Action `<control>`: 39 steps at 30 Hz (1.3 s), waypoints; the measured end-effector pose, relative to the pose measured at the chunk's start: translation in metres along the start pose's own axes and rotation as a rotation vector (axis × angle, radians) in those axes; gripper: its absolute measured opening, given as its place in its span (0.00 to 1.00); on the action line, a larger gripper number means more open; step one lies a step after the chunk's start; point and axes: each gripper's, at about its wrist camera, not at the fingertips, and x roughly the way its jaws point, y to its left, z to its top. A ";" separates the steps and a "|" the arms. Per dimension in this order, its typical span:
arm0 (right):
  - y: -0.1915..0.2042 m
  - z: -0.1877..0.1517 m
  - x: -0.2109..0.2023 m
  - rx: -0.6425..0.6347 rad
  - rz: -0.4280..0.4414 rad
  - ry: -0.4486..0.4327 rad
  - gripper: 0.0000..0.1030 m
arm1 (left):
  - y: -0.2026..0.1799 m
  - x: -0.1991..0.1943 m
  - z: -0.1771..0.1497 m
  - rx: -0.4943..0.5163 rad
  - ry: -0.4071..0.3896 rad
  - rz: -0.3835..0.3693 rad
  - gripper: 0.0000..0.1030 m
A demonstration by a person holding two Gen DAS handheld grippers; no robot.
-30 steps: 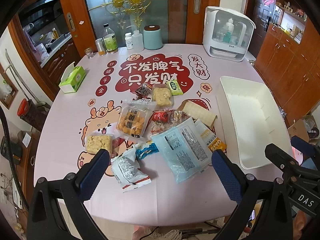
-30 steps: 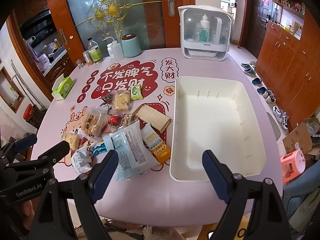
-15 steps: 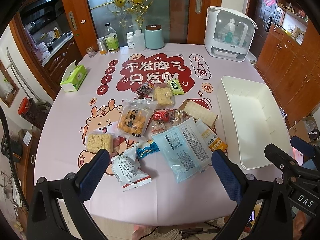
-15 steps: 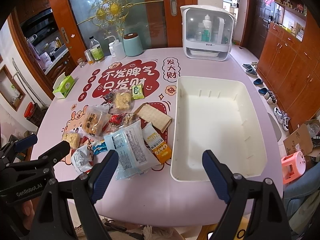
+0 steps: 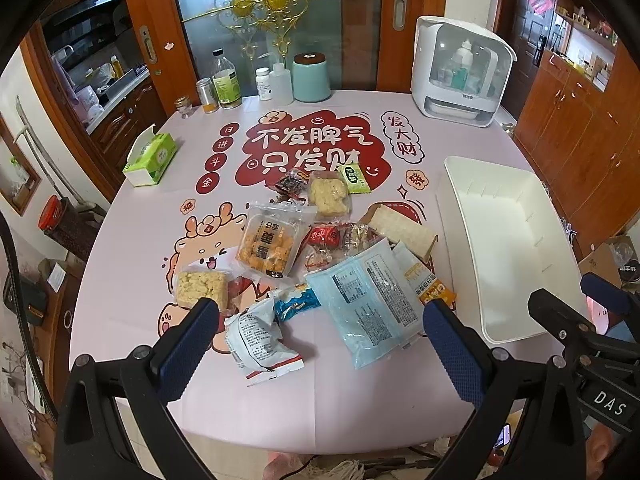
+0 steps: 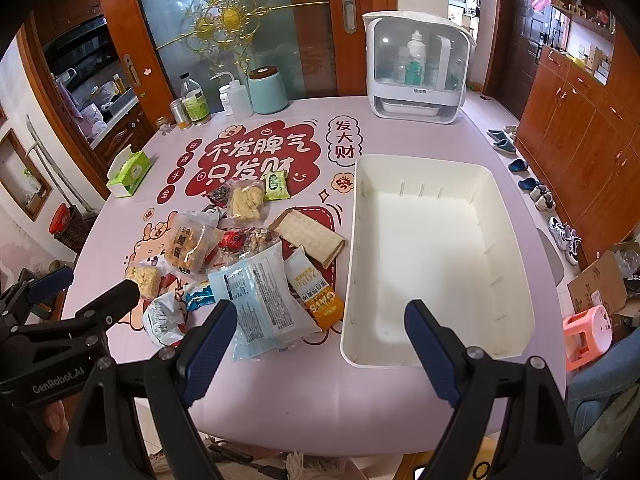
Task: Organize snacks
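Several snack packets lie in a heap mid-table: a large light-blue packet (image 5: 366,300) (image 6: 260,304), an orange-and-white packet (image 6: 318,286), a white crumpled packet (image 5: 258,340), a clear pack of orange pieces (image 5: 270,244) and a tan wafer bar (image 6: 308,236). An empty white bin (image 6: 436,256) (image 5: 508,240) stands right of the heap. My left gripper (image 5: 316,344) is open and empty above the near table edge, before the heap. My right gripper (image 6: 320,348) is open and empty above the bin's near left corner.
A green tissue box (image 5: 150,154) sits at the table's left edge. Bottles and a teal canister (image 5: 311,78) line the far edge, with a white dispenser cabinet (image 5: 460,72) at far right. Wooden cabinets, shoes and a pink stool (image 6: 588,332) are to the right.
Both grippers have drifted slightly; the view shifted a little. Nothing on the table moved and both stay open.
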 end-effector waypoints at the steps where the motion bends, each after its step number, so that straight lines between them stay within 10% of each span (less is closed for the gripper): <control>1: 0.001 -0.001 -0.002 -0.002 0.002 -0.001 0.84 | 0.000 -0.001 0.000 -0.003 0.000 0.001 0.98; 39: 0.052 0.020 0.031 -0.051 0.097 0.043 0.84 | 0.069 0.030 0.014 -0.093 0.043 -0.032 0.98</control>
